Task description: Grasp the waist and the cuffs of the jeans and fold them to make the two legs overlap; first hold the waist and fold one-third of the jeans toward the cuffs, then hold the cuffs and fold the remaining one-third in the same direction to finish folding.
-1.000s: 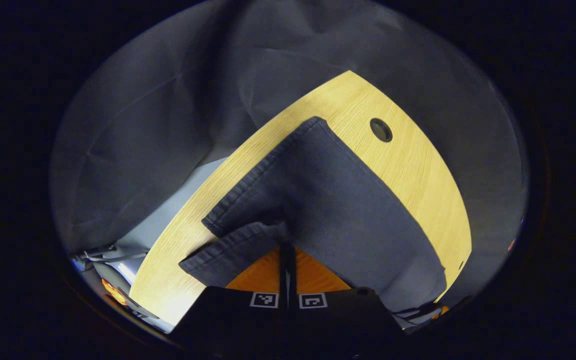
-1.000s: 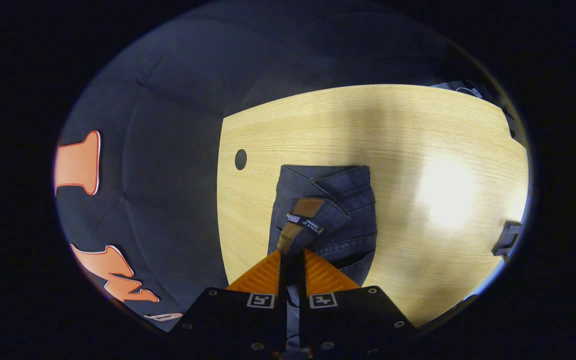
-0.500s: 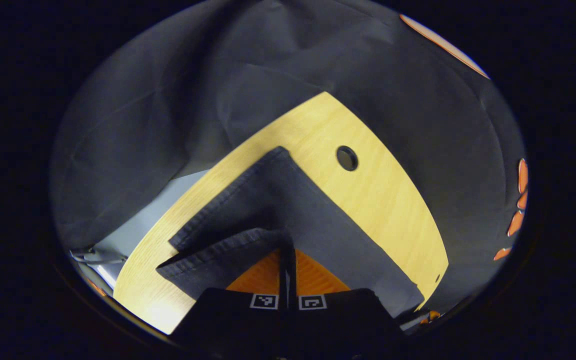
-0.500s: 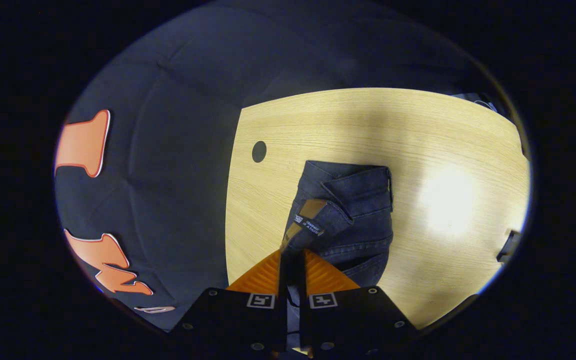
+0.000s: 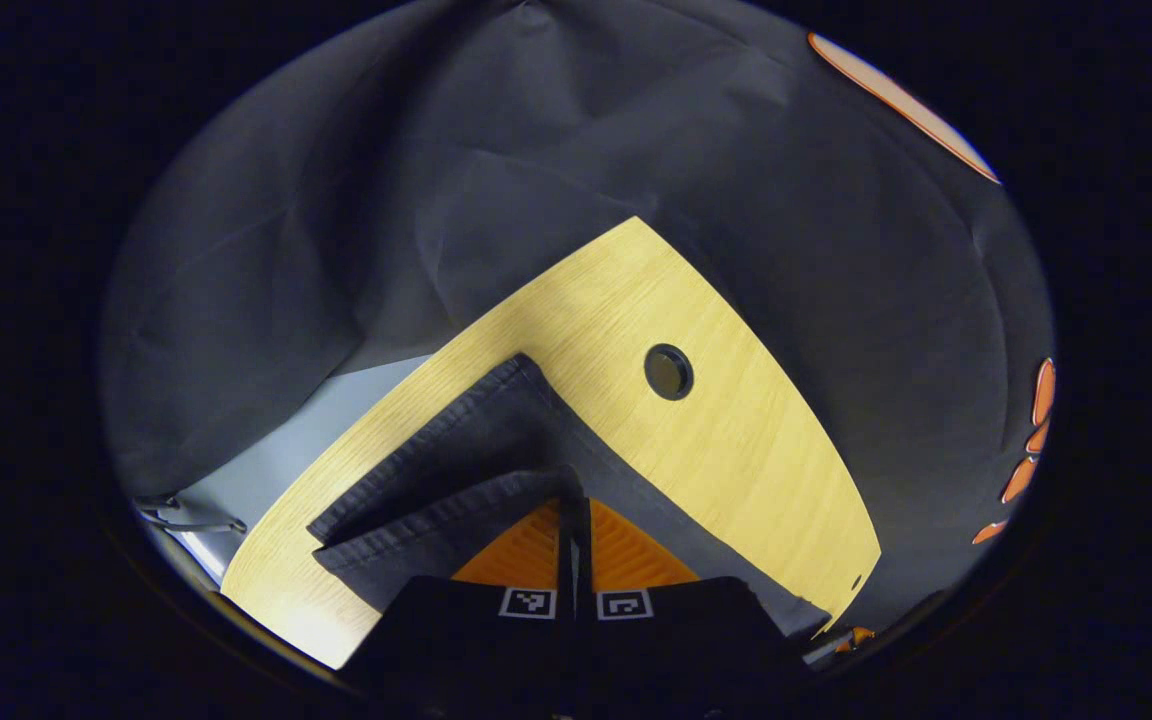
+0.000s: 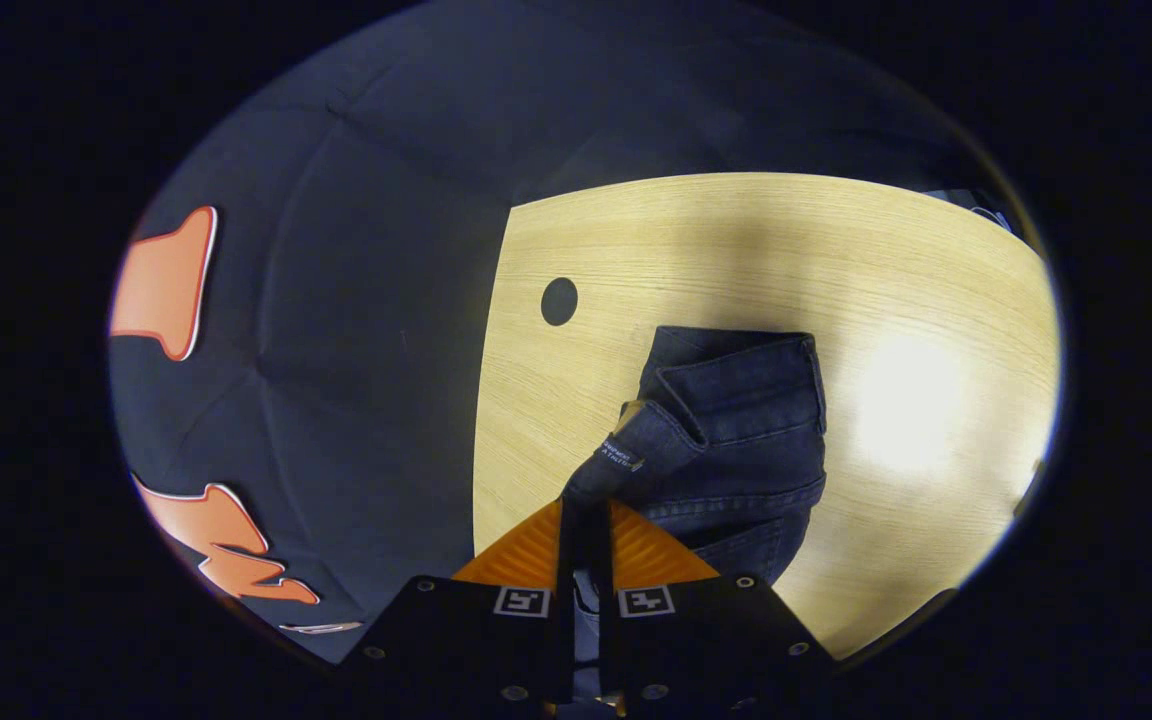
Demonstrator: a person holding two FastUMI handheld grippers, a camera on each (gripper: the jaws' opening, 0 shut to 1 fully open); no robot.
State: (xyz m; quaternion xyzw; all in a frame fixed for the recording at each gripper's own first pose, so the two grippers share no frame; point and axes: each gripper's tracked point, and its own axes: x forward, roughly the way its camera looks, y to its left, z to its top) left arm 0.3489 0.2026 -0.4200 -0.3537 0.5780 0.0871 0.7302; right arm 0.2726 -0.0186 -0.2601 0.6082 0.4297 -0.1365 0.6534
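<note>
In the left gripper view, the left gripper (image 5: 576, 505) points down and forward over the near part of the wooden worktop (image 5: 736, 440), its two fingers clenched together on the upper cuff (image 5: 456, 515) of the jeans (image 5: 496, 440). That cuff is lifted slightly above the lower cuff, which lies flat on the worktop just behind it. A round cable hole (image 5: 668, 371) sits in the worktop to the right of the jeans, apart from the cloth.

In the right gripper view, the right gripper (image 6: 584, 510) tilts down toward the worktop (image 6: 736, 250), its fingers pressed tight on the waist (image 6: 636, 455) of the jeans (image 6: 746, 430), pulling a corner of the waistband up off the rest. The remaining denim lies bunched on the worktop beyond the gripper, right of the cable hole (image 6: 559, 301).
</note>
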